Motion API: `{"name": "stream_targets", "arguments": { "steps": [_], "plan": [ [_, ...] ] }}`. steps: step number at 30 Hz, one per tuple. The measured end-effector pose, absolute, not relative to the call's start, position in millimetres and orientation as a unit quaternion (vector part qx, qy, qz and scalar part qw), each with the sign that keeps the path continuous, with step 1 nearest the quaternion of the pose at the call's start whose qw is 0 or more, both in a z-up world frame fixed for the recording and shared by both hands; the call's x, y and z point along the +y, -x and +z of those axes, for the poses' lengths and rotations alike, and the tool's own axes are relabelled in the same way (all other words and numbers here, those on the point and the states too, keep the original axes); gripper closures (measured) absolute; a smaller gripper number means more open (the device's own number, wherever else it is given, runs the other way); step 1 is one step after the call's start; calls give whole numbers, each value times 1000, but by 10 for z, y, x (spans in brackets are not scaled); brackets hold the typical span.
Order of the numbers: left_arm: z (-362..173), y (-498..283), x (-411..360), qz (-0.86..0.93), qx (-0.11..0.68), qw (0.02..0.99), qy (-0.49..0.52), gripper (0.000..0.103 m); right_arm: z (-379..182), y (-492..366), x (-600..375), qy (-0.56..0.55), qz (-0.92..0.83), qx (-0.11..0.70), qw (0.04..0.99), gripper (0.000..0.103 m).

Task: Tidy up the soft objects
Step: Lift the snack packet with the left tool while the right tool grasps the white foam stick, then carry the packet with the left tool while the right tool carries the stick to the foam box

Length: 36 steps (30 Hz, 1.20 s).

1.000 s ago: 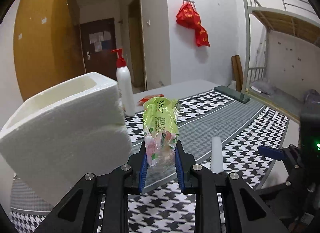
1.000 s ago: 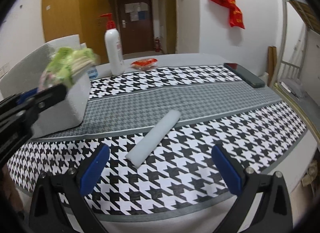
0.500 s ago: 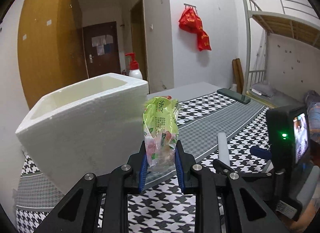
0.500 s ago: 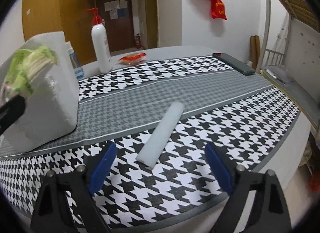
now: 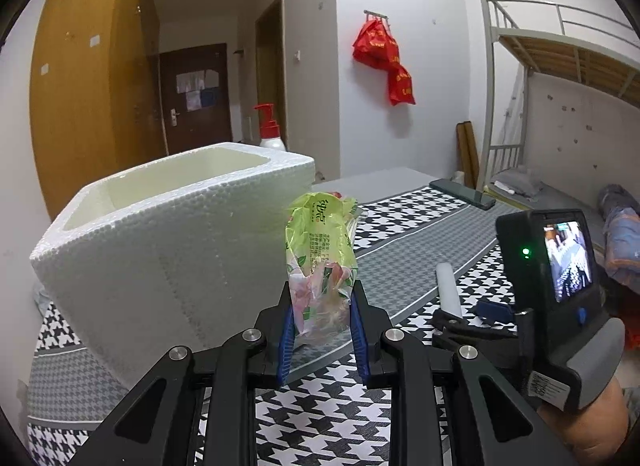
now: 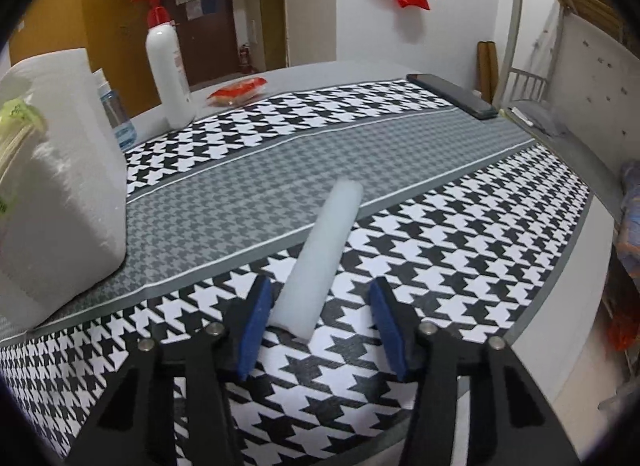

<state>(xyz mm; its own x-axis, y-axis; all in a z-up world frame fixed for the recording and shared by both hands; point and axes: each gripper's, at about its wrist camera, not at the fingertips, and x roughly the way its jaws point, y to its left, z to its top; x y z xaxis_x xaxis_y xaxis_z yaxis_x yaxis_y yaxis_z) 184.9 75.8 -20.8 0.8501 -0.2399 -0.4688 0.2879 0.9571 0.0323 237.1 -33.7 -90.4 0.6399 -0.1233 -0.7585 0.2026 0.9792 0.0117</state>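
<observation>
Crinkly green packet (image 5: 320,258) pinched in left fingers (image 5: 285,336); right fingers (image 6: 256,320) spread around smooth white foam cylinder (image 6: 320,262).

Setting: dormitory-style bedroom in a home or hostel. Evidence: metal bunk bed (image 5: 560,49) with slatted upper deck along the right wall, bedding on the lower bunk; brown entry door (image 5: 196,97) with papers taped to it at the end of a short hall; tall wooden wardrobe (image 5: 92,77) on the left; red bags (image 5: 386,59) hung from a wall hook; table under a houndstooth cloth (image 6: 280,153) carrying a pump bottle (image 6: 166,61).
</observation>
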Motion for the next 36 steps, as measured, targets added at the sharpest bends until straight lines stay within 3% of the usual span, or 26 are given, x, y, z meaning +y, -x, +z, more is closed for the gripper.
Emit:
{"name": "stream_targets", "arguments": {
  "steps": [4, 6, 15, 36],
  "plan": [
    [-201, -1841, 793, -145, 235, 960, -46, 77, -898, -2382, -319, -46, -89, 414, 905, 62],
    [-196, -1831, 800, -148, 234, 960, -43, 77, -894, -2389, -290, -45, -81, 415, 905, 74],
    [-187, -1794, 838, -145, 233, 961, -44, 77, -835, -2363, -375, -73, -57, 408, 908, 87],
    [-115, -1659, 756, -136, 221, 964, -50, 77, -415, -2125, -597, -65, -56, 334, 939, 88]
  ]
}}
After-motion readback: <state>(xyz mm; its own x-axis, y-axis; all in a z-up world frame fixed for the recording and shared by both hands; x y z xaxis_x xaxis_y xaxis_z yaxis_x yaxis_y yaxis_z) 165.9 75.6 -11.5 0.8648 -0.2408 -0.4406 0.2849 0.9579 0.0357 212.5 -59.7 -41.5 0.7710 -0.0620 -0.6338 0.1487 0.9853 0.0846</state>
